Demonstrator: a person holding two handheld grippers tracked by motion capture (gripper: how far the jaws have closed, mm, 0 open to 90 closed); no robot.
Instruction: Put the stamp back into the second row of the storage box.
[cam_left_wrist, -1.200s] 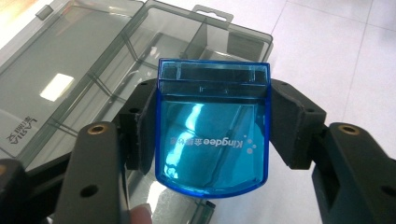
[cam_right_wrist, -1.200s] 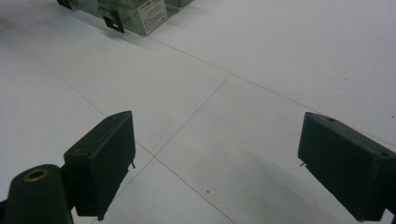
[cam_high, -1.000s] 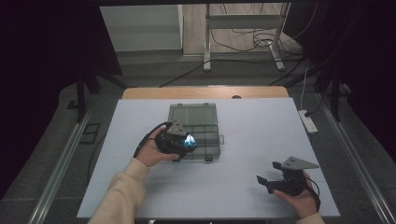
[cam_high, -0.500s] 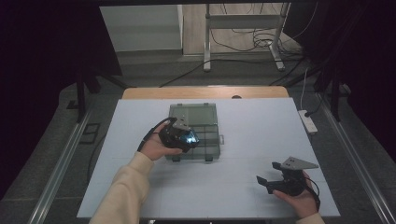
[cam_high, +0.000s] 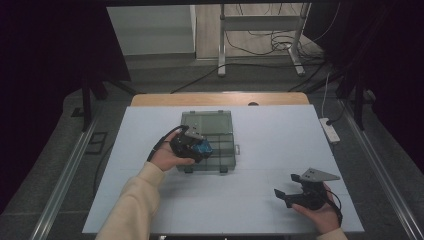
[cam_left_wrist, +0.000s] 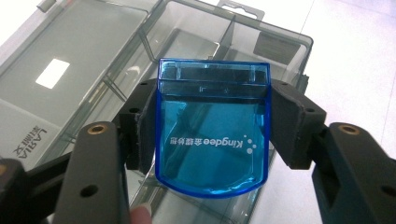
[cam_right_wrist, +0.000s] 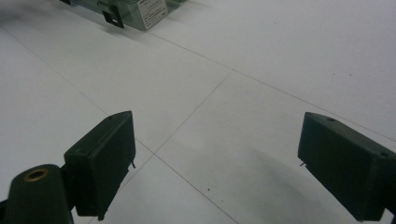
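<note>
A clear grey compartment box (cam_high: 220, 131) lies open in the middle of the white table, its lid folded back toward the far side. My left gripper (cam_high: 196, 148) hovers over the box's near left part, shut on a small translucent blue case (cam_left_wrist: 212, 128) with white lettering. In the left gripper view the blue case sits squarely between both pads (cam_left_wrist: 144, 126), above the box's divided compartments (cam_left_wrist: 224, 42). My right gripper (cam_high: 285, 195) rests low near the table's front right, open, with bare table between its pads (cam_right_wrist: 105, 158).
A white power strip (cam_high: 331, 131) lies at the table's right edge. A metal stand and cables (cam_high: 260, 30) are on the floor beyond the table. The box's near corner with latches (cam_right_wrist: 135, 11) is seen far off in the right gripper view.
My left gripper has carried the blue case a little to the right and farther over the box. The right gripper has stayed where it was.
</note>
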